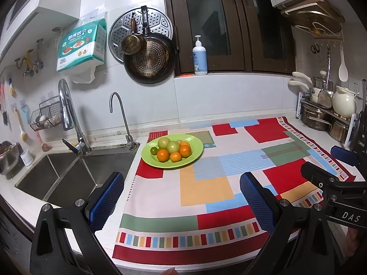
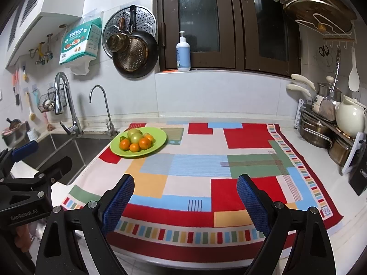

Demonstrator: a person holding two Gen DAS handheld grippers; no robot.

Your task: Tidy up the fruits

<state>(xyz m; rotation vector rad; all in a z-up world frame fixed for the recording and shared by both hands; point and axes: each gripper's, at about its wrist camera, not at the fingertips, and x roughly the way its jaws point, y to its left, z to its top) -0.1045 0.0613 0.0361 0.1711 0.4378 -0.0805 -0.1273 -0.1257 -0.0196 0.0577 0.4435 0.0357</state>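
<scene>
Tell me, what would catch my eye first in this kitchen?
Probably the round lime-green plate heaped with orange and pale green fruits, sitting at the far left corner of the bold patchwork cloth of red, blue, orange and green blocks, right beside the steel sink. Next, the dark frying pan hanging on the white tiled wall above. Both grippers' blue-padded jaws hang open and empty in the foreground.

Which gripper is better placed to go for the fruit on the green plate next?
Left, probably. The green plate of fruit sits at the cloth's sink-side corner, closer to the open left gripper; from the open right gripper it lies far off to the left.
</scene>
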